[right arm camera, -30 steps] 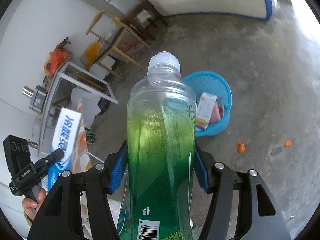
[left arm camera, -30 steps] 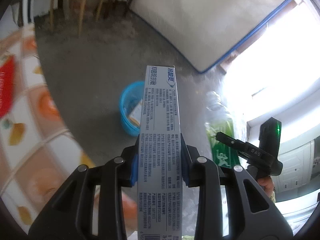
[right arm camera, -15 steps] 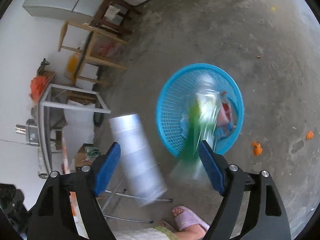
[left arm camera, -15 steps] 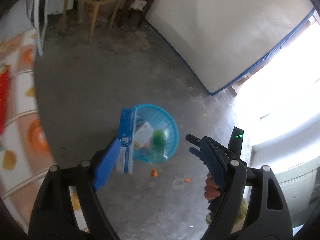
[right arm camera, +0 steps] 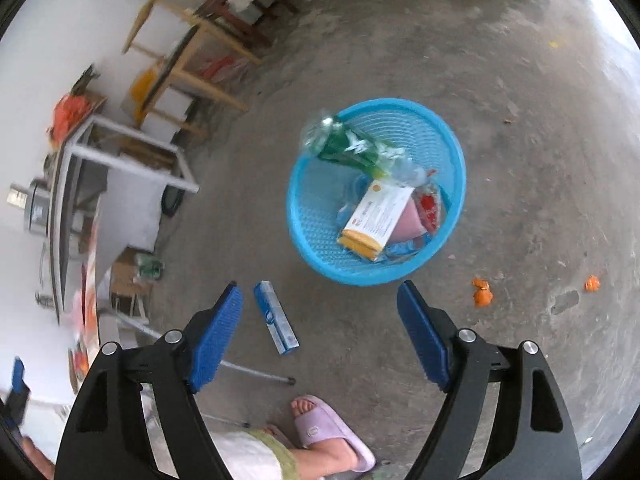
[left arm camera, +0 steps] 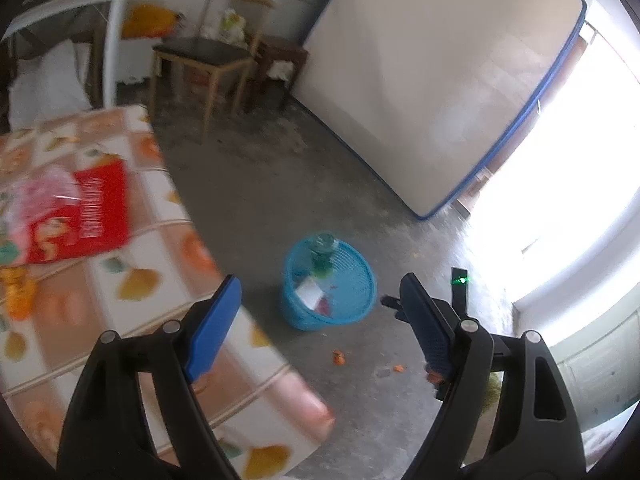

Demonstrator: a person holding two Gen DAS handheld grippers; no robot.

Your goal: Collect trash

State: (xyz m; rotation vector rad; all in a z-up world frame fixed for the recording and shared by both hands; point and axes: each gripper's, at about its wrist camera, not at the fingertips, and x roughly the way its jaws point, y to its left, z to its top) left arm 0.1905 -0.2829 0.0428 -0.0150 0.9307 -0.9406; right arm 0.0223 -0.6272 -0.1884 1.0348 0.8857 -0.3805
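Note:
A blue plastic basket [right arm camera: 452, 148] stands on the concrete floor; it also shows in the left wrist view [left arm camera: 360, 312]. A green bottle [right arm camera: 356, 150] lies tilted across its rim, also seen in the left wrist view [left arm camera: 323, 254]. A white and orange carton [right arm camera: 378, 216] and wrappers lie inside. A blue and white toothpaste box [right arm camera: 276, 318] lies on the floor beside the basket, outside it. My left gripper [left arm camera: 320, 328] is open and empty, over the table edge. My right gripper [right arm camera: 320, 336] is open and empty, above the floor near the basket.
A table with a fruit-pattern cloth [left arm camera: 100, 280] holds a red packet [left arm camera: 80, 212] and a pink bag [left arm camera: 36, 196]. Orange peel bits [right arm camera: 482, 292] lie on the floor. A foot in a pink slipper [right arm camera: 332, 436] stands near. A chair [left arm camera: 208, 56] and a leaning mattress [left arm camera: 432, 80] stand behind.
Both grippers opened and let go. The bottle dropped onto the basket; the toothpaste box fell to the floor beside it. The left view swung back toward the table.

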